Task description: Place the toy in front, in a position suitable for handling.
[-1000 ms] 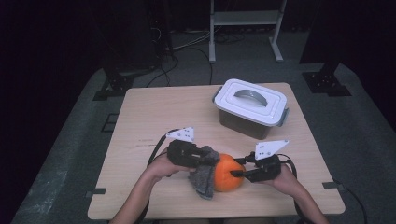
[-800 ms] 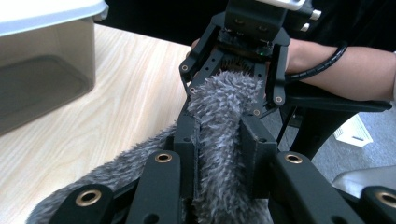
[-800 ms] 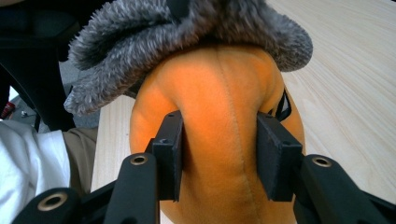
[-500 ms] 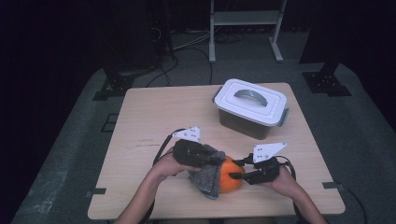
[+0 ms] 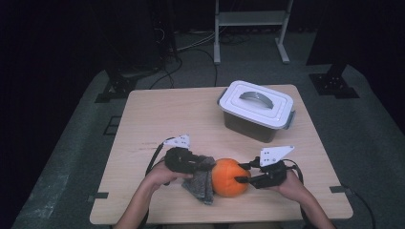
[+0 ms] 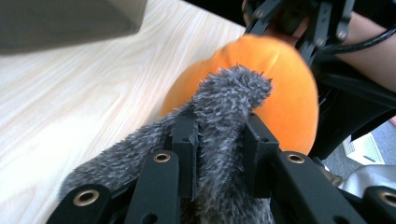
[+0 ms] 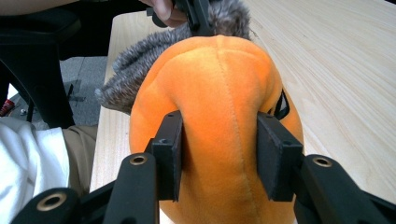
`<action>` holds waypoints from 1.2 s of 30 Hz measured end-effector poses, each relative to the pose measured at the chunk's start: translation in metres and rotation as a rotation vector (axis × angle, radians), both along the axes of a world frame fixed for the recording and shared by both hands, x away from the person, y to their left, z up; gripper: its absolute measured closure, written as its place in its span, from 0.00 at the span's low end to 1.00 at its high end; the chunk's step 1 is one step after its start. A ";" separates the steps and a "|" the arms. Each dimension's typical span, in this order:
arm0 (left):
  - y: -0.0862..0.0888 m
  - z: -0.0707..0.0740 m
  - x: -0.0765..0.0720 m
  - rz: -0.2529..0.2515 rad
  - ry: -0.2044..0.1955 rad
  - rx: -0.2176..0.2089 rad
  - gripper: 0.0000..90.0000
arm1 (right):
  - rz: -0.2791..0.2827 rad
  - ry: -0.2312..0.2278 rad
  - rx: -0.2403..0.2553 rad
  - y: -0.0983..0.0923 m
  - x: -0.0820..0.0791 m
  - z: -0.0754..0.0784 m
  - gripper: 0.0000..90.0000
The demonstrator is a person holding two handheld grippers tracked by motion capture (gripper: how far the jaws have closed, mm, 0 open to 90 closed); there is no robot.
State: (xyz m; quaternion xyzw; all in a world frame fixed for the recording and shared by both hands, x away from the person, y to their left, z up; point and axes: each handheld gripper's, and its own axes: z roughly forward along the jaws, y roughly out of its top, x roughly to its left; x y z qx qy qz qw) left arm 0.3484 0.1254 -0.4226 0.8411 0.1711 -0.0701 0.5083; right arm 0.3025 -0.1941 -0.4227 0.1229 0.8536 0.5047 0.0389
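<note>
You are working at a pale wooden counter point(image 5: 157, 114) that stands on a grey carpeted floor point(image 5: 67, 157). The room around it is dark, with black backdrop on all sides. Behind the counter, black cables point(image 5: 191, 47) trail across the floor, a white metal frame point(image 5: 248, 19) stands at the back, and black stand feet point(image 5: 334, 83) rest at both far corners.

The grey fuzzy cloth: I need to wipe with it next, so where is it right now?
In the high view the grey fuzzy cloth lies at the table's near edge, pinched in the left gripper and touching the orange plush held by the right gripper.
</note>
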 end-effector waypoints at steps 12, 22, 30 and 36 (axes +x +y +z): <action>-0.008 0.017 -0.002 -0.046 -0.024 -0.053 0.78 | -0.006 -0.002 0.005 -0.001 0.001 0.000 0.61; -0.064 0.052 -0.016 -0.208 -0.111 -0.024 0.78 | -0.002 -0.021 -0.012 0.003 -0.003 0.000 0.61; -0.078 0.047 -0.012 -0.215 -0.105 0.007 0.78 | 0.003 -0.018 -0.012 0.002 -0.004 0.000 0.61; -0.062 0.041 -0.004 -0.170 -0.078 -0.022 0.79 | 0.009 -0.019 -0.013 0.002 -0.002 0.000 0.61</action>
